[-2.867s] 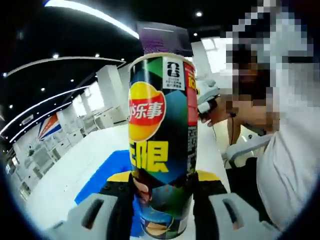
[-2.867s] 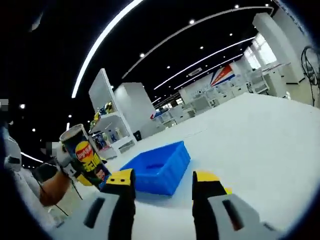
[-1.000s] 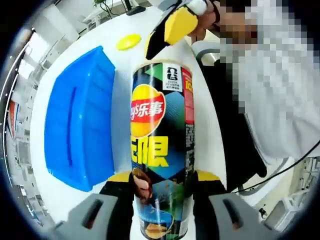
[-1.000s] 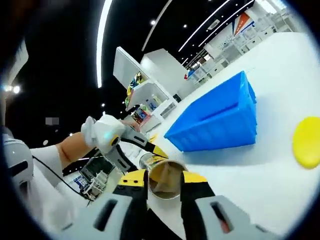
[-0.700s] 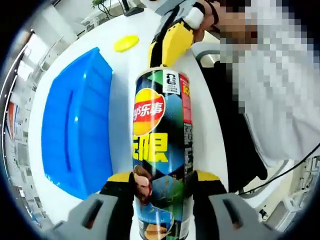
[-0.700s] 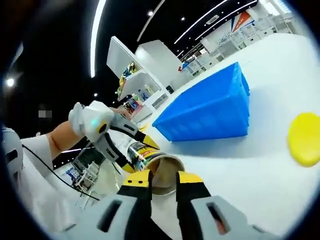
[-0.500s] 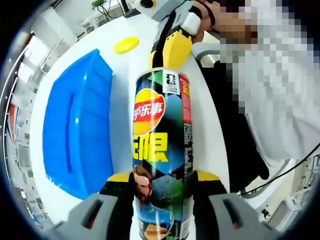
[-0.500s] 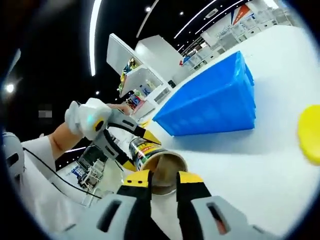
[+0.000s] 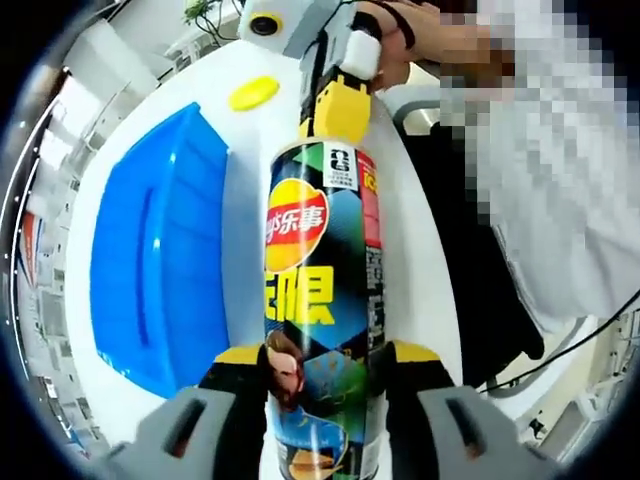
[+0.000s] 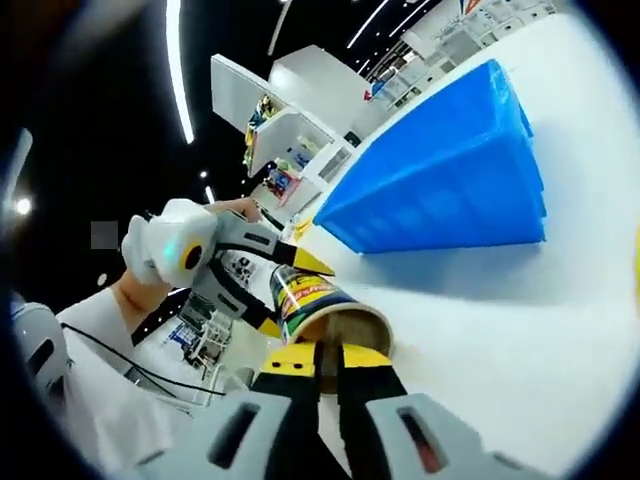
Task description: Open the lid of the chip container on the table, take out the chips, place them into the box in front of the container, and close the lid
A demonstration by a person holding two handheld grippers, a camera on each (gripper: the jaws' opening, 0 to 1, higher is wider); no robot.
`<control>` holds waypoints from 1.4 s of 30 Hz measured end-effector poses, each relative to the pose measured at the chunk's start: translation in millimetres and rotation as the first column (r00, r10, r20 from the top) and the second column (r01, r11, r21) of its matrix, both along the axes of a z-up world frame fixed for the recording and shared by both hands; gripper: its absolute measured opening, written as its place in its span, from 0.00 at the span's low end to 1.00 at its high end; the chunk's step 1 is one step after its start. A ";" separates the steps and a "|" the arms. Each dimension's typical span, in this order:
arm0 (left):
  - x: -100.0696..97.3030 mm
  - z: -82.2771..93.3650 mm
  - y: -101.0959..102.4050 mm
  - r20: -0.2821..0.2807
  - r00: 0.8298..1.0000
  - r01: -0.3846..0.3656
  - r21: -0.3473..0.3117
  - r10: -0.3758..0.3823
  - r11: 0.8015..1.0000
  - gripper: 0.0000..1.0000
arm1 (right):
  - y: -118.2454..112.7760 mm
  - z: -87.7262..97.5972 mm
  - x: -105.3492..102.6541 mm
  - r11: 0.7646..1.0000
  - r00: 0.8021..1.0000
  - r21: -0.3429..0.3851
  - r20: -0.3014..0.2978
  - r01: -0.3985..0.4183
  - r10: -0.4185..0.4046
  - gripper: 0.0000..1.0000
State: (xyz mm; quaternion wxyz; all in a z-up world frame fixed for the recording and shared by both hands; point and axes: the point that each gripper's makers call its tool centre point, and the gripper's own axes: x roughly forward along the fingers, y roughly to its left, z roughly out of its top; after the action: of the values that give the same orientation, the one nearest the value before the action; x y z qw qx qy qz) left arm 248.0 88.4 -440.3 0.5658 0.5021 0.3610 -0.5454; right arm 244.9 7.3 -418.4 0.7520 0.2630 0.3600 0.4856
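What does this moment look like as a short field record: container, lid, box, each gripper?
container: chip can, lid off, open mouth tilted toward the right gripper
lid: yellow disc lying on the white table, beyond the blue box
box: blue box beside the can, nothing visible inside
left gripper: left gripper shut on the can's lower body
right gripper: right gripper at the can's open mouth, jaws nearly together; whether they pinch chips cannot be told
task stage: lid removed, no chips in the box yet
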 end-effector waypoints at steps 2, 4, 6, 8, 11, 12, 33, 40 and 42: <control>0.0 0.0 0.6 0.012 1.000 0.003 0.004 -0.003 1.000 0.47 | 0.3 -0.7 -1.1 1.000 1.000 0.001 -0.025 0.011 -0.011 0.05; 0.9 0.1 0.4 0.014 1.000 0.000 0.002 0.000 1.000 0.47 | 0.6 -3.2 -1.5 0.999 0.993 0.020 -0.113 0.038 -0.035 0.02; 0.2 -0.6 0.6 0.024 1.000 0.006 0.018 -0.006 1.000 0.47 | 0.7 -3.0 -1.1 0.999 0.995 0.019 -0.099 0.034 -0.032 0.00; -0.1 -0.6 1.6 0.034 0.999 0.009 0.027 -0.010 1.000 0.47 | 0.0 -2.4 -1.3 0.999 0.994 0.005 -0.102 0.042 -0.041 0.00; 0.5 0.6 2.6 0.039 0.999 0.005 0.002 -0.005 1.000 0.47 | -3.2 -3.0 -2.6 0.997 0.989 -0.028 -0.128 0.066 -0.069 0.00; 1.0 1.1 2.3 0.039 0.999 0.000 -0.006 0.000 1.000 0.47 | -5.1 -3.1 -2.5 0.997 0.988 -0.033 -0.139 0.069 -0.073 0.00; 10.5 3.6 7.9 0.069 0.996 -0.041 -0.100 0.048 0.994 0.46 | -52.6 0.3 17.2 0.940 0.953 -0.177 -0.036 0.291 -0.302 0.00; 10.1 3.1 7.7 0.107 0.994 -0.027 -0.051 0.032 0.998 0.47 | -68.5 -2.1 19.8 0.942 0.944 -0.160 -0.101 0.297 -0.315 0.00; 10.5 3.6 8.3 0.114 0.993 -0.022 -0.057 0.028 0.998 0.47 | -74.4 -2.8 20.0 0.946 0.938 -0.141 -0.150 0.292 -0.312 0.00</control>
State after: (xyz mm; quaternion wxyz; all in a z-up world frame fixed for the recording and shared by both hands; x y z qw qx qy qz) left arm 258.4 96.7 -436.8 0.6063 0.5121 0.3187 -0.5182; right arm 265.0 -67.1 -421.2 0.7983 0.3112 0.4060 0.3180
